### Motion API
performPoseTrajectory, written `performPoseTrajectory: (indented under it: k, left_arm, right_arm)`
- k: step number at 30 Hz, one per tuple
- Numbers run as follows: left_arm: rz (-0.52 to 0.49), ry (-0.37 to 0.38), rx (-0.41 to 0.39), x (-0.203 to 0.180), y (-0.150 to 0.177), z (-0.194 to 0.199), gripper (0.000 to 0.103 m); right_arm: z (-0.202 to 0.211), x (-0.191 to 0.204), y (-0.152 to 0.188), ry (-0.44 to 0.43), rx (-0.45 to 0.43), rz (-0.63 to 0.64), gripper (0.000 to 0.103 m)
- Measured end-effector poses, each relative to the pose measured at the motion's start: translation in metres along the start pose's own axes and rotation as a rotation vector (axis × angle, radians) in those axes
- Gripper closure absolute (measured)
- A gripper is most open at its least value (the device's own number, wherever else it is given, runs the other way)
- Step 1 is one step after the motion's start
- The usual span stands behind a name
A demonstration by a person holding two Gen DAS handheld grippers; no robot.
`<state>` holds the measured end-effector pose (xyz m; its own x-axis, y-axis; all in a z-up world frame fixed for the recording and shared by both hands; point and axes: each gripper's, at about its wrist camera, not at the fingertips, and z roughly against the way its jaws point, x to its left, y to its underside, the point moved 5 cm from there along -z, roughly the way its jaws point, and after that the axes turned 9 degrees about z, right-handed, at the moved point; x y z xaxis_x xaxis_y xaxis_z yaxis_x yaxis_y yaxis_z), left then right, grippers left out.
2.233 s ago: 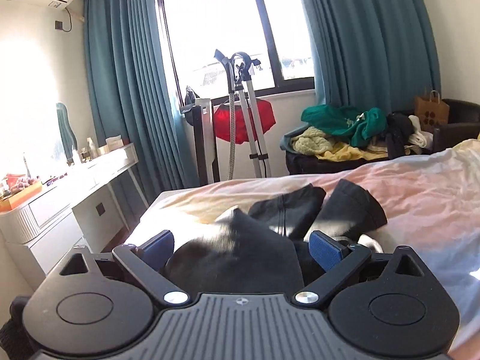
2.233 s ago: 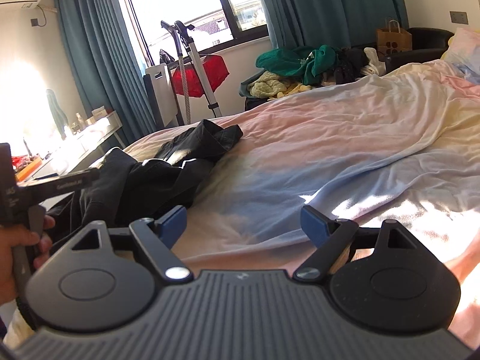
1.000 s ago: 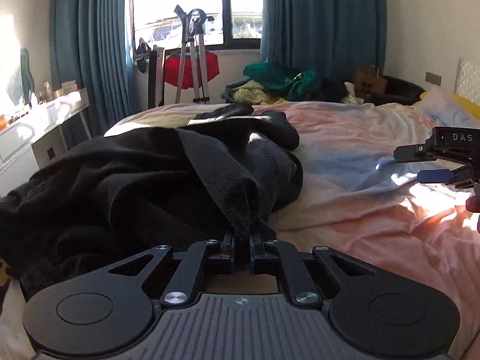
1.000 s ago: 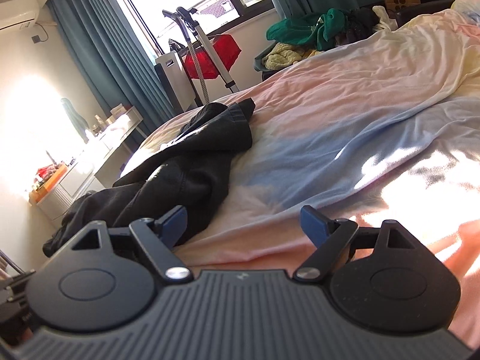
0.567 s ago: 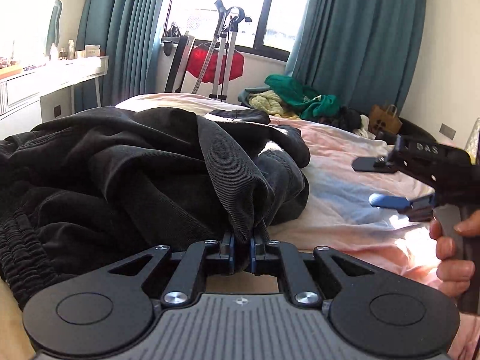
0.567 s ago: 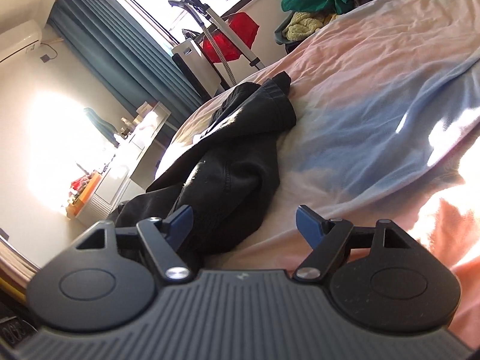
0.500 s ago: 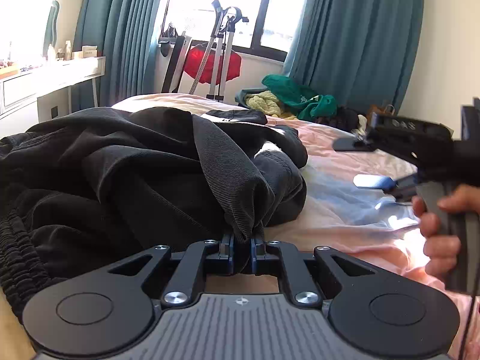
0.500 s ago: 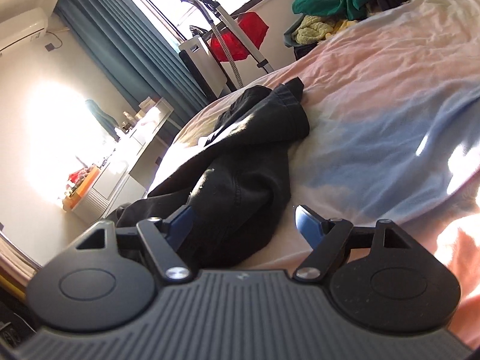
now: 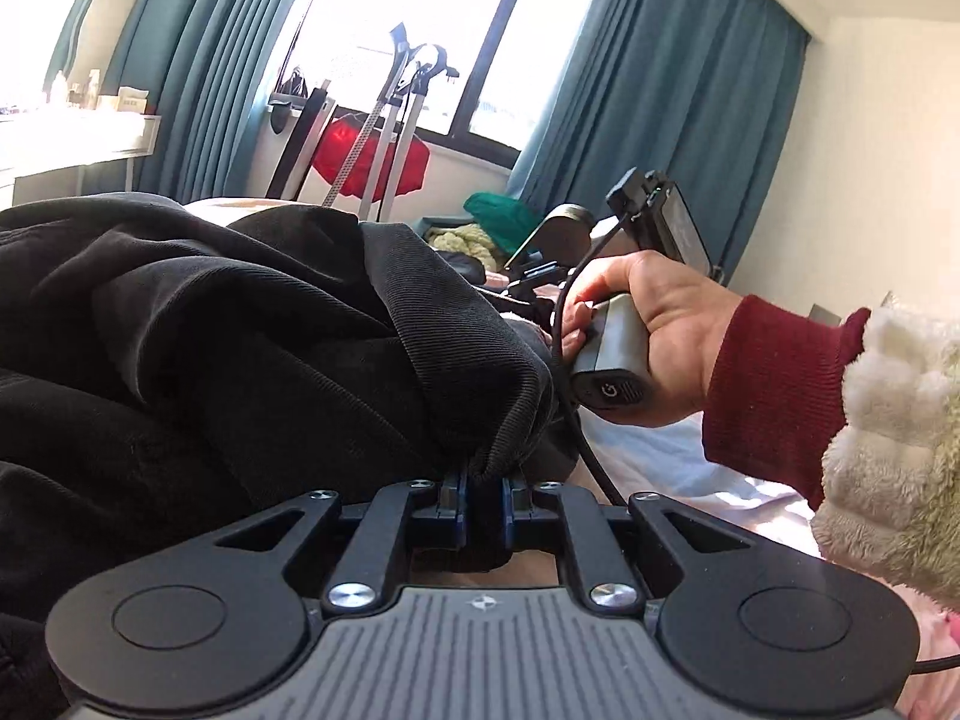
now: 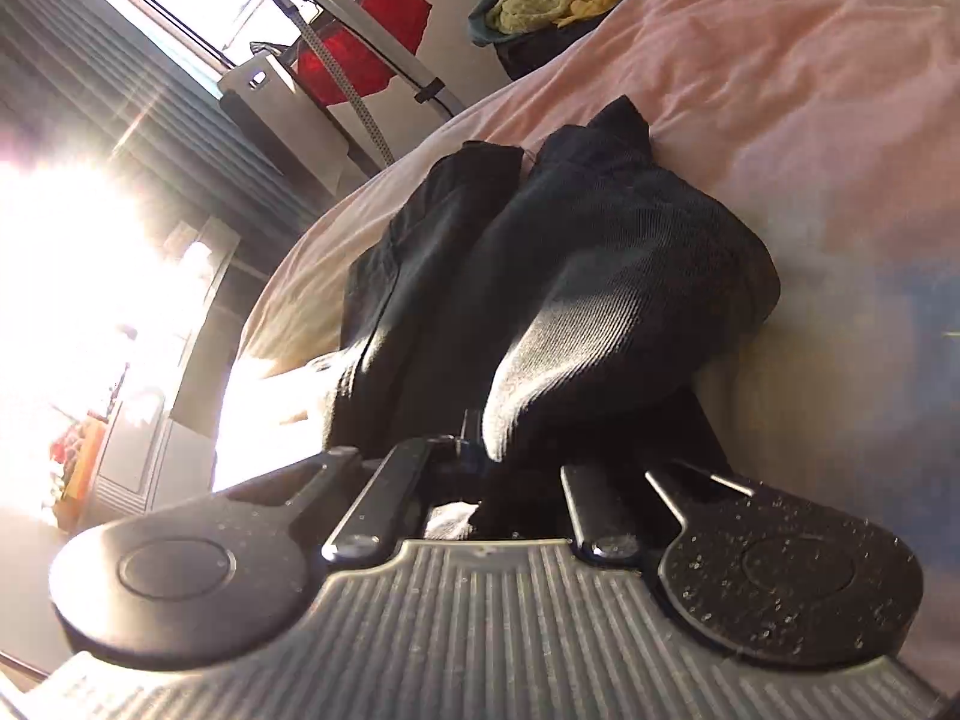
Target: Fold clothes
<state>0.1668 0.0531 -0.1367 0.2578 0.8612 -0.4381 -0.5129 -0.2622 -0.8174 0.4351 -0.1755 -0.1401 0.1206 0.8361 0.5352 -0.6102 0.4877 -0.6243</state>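
Pink bed under black clothes, middle of frame. Blue curtains, bright window behind. Left tongs pinching the cloth. Right tongs just snapped shut on it too.

Strong daylight from the window ahead of the left gripper, panes blown out, white glare washing out the area left of the right gripper, dark garment sheened by sun, fisheye bending at edges, right-wrist view tilted, slightly soft.
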Motion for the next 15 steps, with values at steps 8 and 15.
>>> performPoseTrajectory:
  k: [8, 15]
  left_arm:
    - [-0.028, 0.053, -0.046, -0.009, -0.003, 0.012, 0.093]
    - [-0.224, -0.028, -0.067, -0.034, 0.001, 0.01, 0.093]
  right_arm:
    - [0.139, -0.035, -0.079, 0.077, -0.385, 0.108, 0.098]
    - [0.254, -0.149, -0.078, 0.177, -0.437, -0.043, 0.098]
